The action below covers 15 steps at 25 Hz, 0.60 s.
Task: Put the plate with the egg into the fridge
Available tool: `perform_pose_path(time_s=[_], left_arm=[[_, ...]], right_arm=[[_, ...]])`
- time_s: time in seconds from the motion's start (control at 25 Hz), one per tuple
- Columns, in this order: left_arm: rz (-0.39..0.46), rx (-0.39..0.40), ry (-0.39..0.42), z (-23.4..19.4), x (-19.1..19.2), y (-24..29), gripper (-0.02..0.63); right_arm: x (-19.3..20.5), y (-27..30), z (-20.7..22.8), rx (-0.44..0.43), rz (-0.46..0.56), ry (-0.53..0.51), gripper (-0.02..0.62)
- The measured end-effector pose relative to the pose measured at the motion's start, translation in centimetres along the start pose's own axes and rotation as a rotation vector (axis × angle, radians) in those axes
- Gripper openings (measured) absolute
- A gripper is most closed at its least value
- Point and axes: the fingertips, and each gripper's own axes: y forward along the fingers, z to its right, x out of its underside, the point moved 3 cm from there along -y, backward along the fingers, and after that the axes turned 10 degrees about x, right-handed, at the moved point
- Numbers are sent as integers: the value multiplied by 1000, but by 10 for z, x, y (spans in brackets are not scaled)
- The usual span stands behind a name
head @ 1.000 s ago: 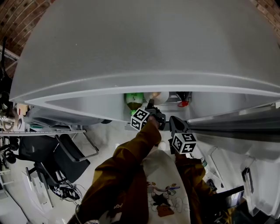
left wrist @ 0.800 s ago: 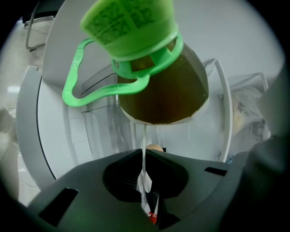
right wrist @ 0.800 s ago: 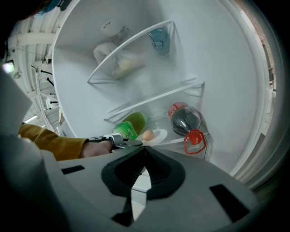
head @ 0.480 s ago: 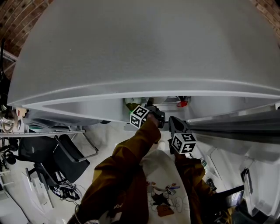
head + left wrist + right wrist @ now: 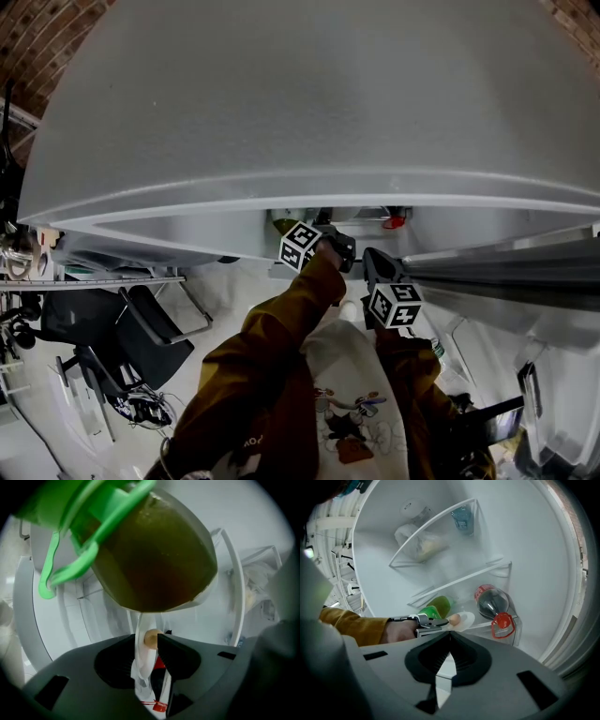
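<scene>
A white plate [image 5: 465, 620] with a brown egg [image 5: 453, 619] lies on a fridge shelf between a green bottle [image 5: 438, 606] and a cola bottle [image 5: 492, 603]. My left gripper [image 5: 436, 622] reaches to the plate's rim. In the left gripper view the plate [image 5: 142, 654] shows edge-on between the jaws of the left gripper [image 5: 146, 660], with the egg [image 5: 151, 638] just beyond. The jaws have just been opening and now stand apart around the rim. The right gripper [image 5: 450, 635] hangs back outside the fridge, shut and empty.
The green-capped bottle of brown liquid [image 5: 154, 559] fills the top of the left gripper view, close above the plate. Wire door shelves [image 5: 440, 536] hold bags higher up. The fridge's grey top [image 5: 309, 103] hides the shelf from the head view. A black chair [image 5: 141, 337] stands at the left.
In the head view the fridge's top edge now covers most of the green bottle and plate that showed a second ago. Both grippers stay about where they were.
</scene>
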Motion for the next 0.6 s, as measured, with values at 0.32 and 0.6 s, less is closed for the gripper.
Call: perform_pose_path(time_s=[0.32, 0.6], left_arm=[[-3, -54, 3, 2, -2, -4, 160], [4, -95, -22, 5, 0, -5, 243]], right_arm=[[1, -2, -2, 1, 1, 3, 6], [4, -5, -2, -1, 3, 9, 6]])
